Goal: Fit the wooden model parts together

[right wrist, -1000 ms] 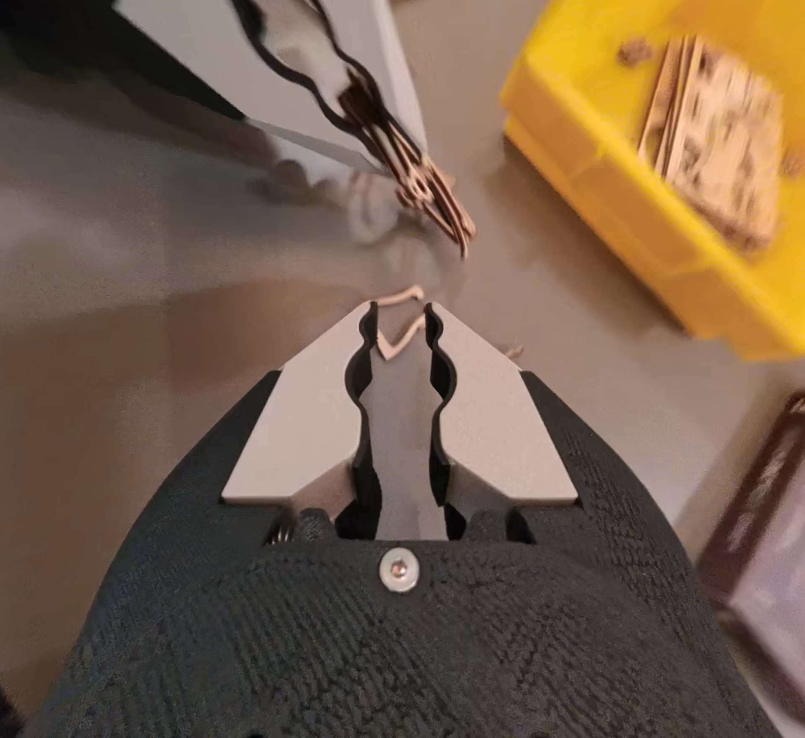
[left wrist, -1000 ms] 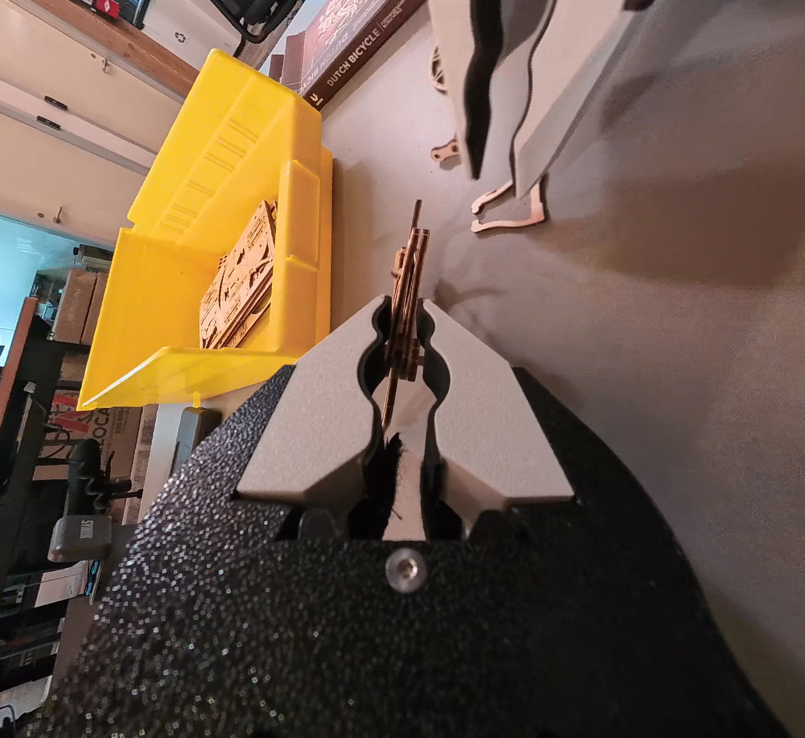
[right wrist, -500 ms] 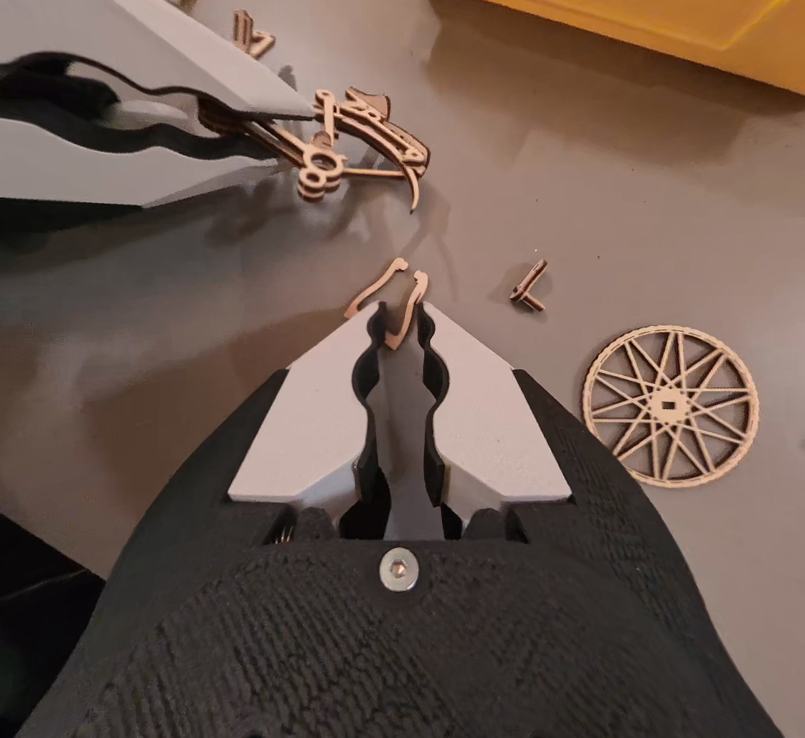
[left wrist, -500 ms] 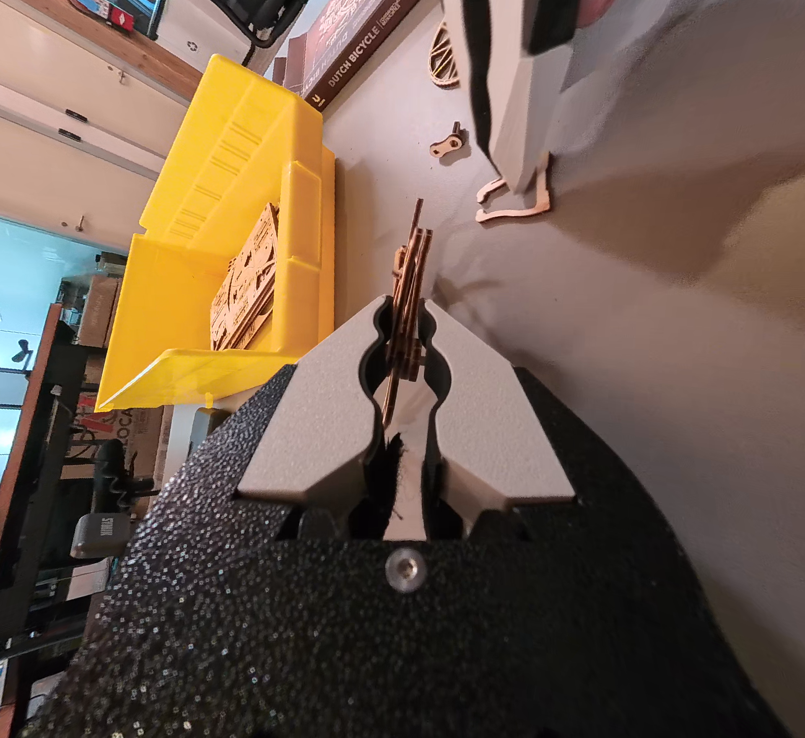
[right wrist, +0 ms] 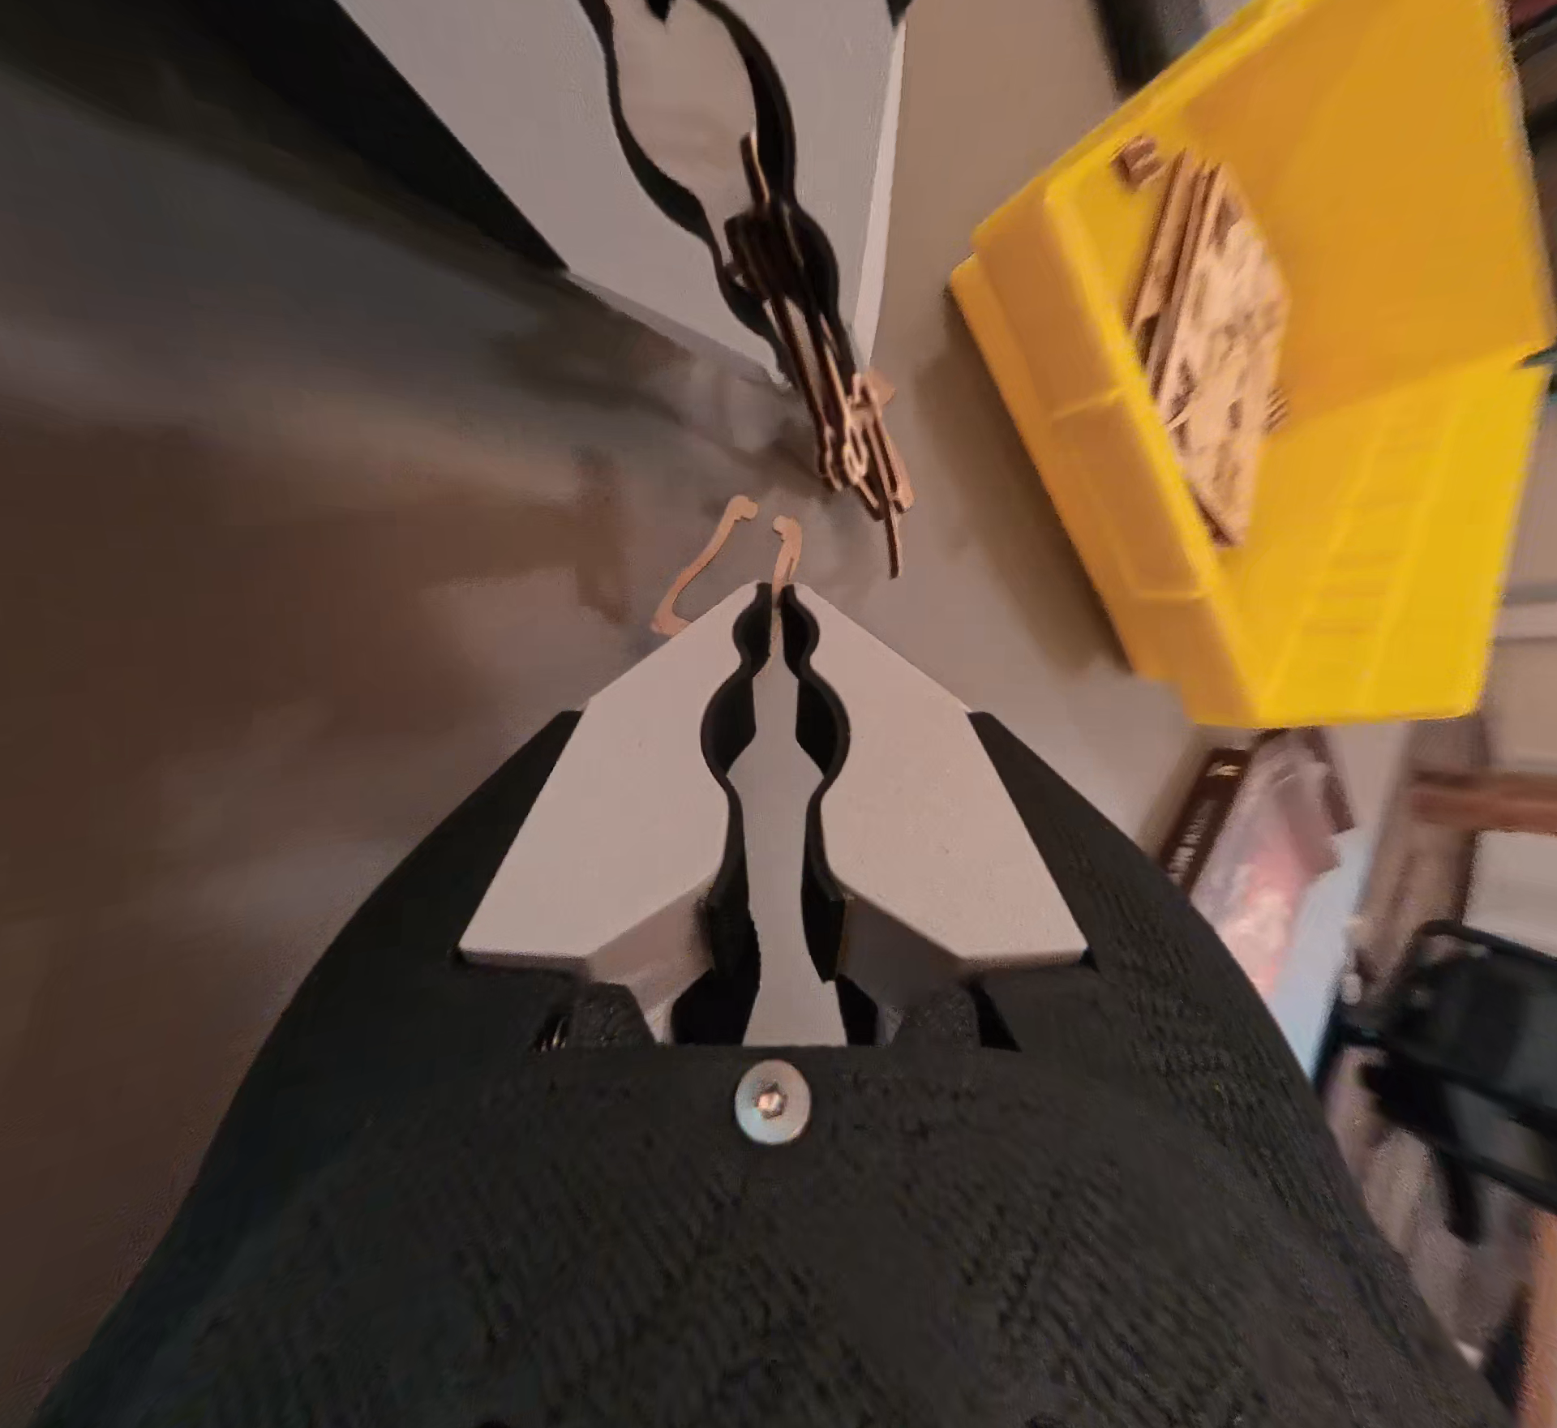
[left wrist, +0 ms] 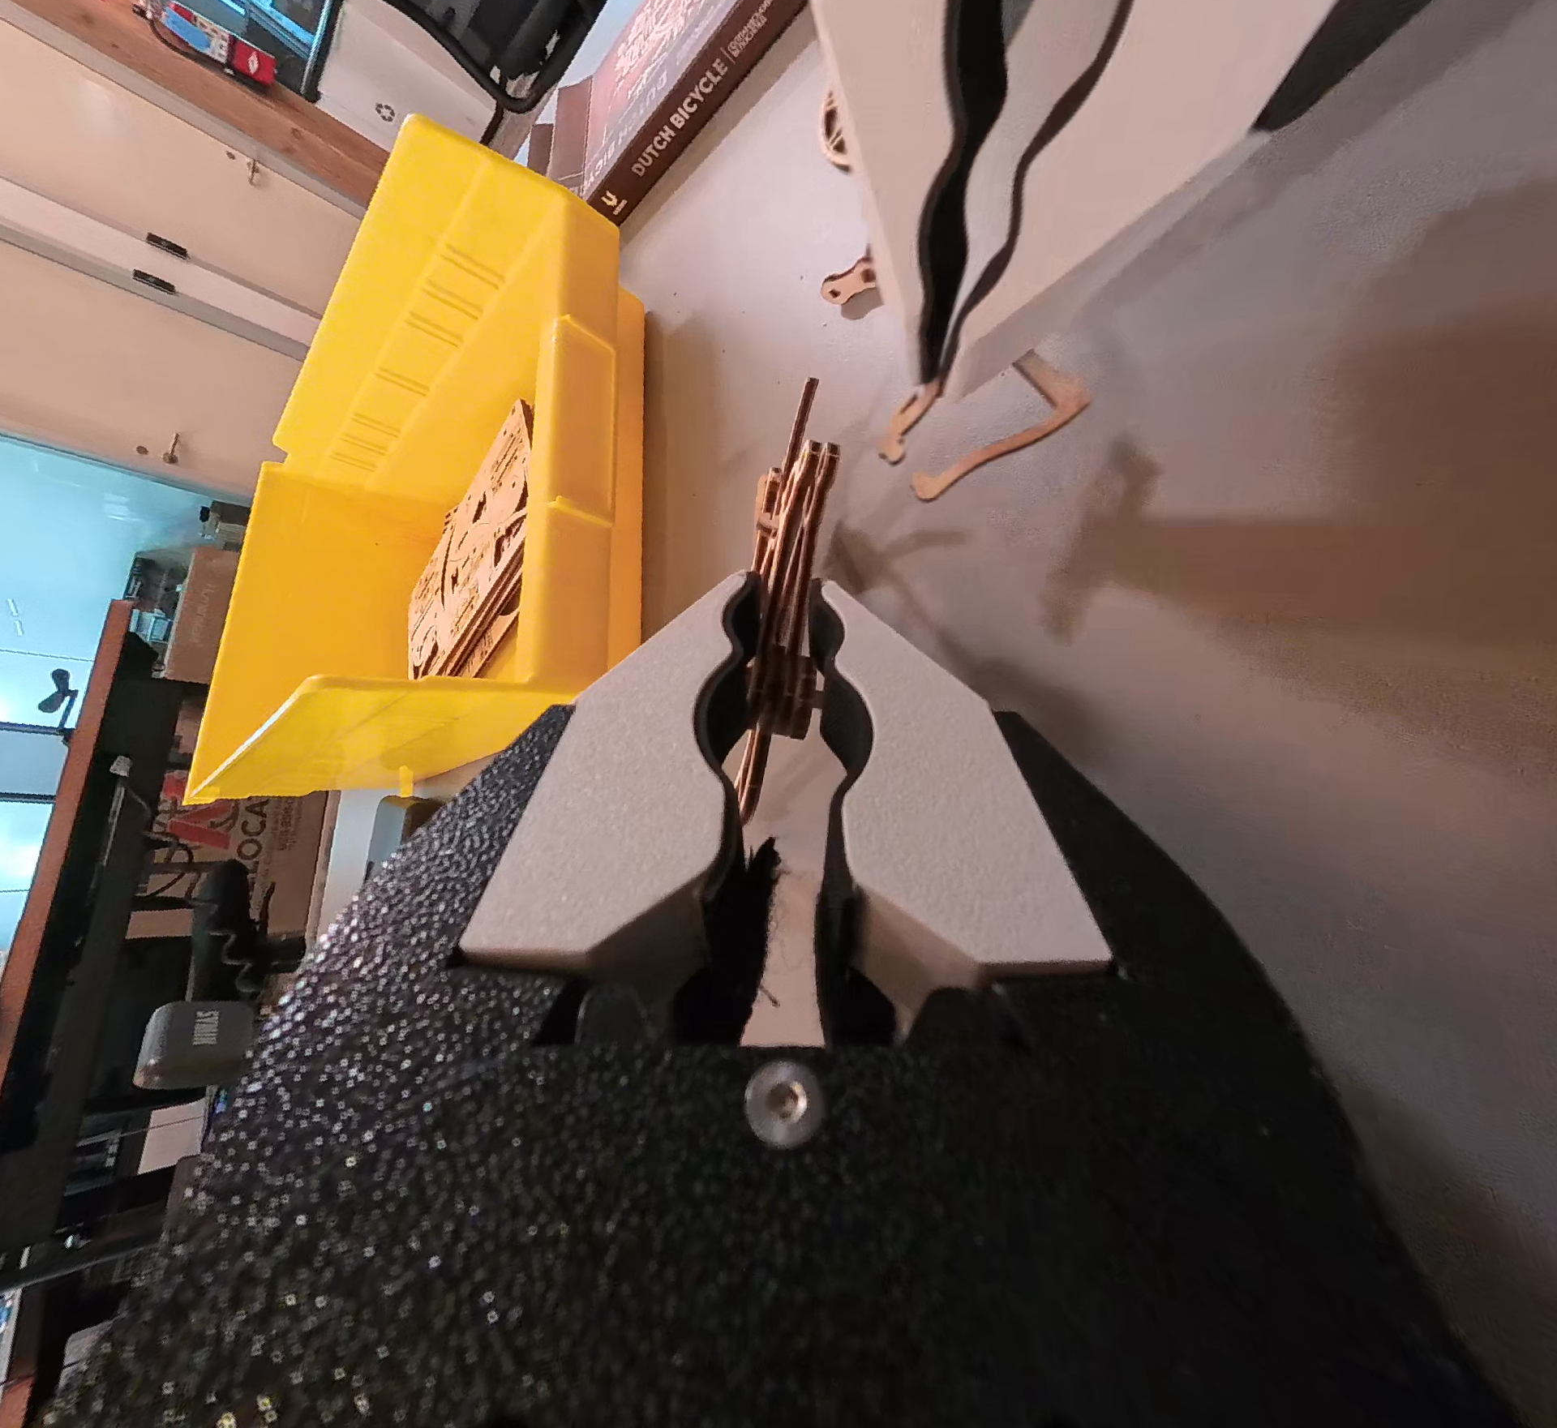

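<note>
Grey table (left wrist: 1264,713), yellow bin (left wrist: 472,343) nearby, left gripper (left wrist: 779,604) jaws clenching wood assy (left wrist: 792,537), right gripper (right wrist: 773,597) pinching thin strip (right wrist: 195,545).

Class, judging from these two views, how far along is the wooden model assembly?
Done: several flat pieces already form a sub-assembly, clamped in the left tool. In hand: the right tool has pinched a thin curved wooden part. Left: joining those two, plus a small loose link on the table and sheets in the yellow bin.
</note>
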The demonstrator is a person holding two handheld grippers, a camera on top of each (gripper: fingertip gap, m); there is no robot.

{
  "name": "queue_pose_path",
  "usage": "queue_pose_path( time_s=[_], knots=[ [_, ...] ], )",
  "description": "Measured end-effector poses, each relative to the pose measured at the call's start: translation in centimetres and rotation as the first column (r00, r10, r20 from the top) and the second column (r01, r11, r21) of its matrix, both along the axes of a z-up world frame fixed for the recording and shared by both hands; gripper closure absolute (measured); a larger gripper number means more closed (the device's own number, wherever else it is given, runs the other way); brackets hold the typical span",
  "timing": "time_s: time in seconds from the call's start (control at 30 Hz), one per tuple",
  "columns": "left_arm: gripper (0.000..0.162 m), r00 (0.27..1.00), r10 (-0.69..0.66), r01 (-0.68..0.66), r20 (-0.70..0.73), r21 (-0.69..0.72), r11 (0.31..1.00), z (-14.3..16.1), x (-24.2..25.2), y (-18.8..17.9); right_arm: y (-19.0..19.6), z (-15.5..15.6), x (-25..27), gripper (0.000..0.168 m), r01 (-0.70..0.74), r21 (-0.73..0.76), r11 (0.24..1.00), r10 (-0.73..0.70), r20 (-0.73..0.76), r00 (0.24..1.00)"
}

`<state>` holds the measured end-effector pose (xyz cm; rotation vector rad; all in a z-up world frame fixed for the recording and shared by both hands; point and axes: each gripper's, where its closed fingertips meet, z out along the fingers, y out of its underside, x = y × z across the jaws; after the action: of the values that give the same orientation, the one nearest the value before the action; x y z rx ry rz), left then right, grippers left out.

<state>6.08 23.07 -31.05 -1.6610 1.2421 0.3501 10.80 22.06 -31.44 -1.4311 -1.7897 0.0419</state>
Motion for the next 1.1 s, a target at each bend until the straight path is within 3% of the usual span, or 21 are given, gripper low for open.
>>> queue_pose_path(
  time_s=[0.03,0.57,0.8,1.1],
  knots=[
    [0.153,1.000,0.000,0.000,-0.001,0.000,1.000,0.0,0.0,0.0,0.0,0.2,-0.2,0.167,-0.009,0.026,1.000,0.009,-0.004,1.000],
    [0.153,1.000,0.009,-0.009,-0.026,0.000,1.000,0.0,-0.1,-0.1,0.6,2.0,-0.3,0.168,-0.090,0.272,0.958,0.063,0.104,0.993],
    [0.154,0.998,0.018,-0.018,-0.064,0.009,1.000,0.0,-0.1,0.0,0.8,2.3,-0.4,0.168,-0.092,0.283,0.955,0.061,0.117,0.991],
    [0.154,0.996,0.030,-0.029,-0.086,0.012,0.999,0.1,-0.1,0.0,0.9,2.9,-0.7,0.168,-0.035,0.247,0.968,0.030,0.026,0.999]
  ],
)
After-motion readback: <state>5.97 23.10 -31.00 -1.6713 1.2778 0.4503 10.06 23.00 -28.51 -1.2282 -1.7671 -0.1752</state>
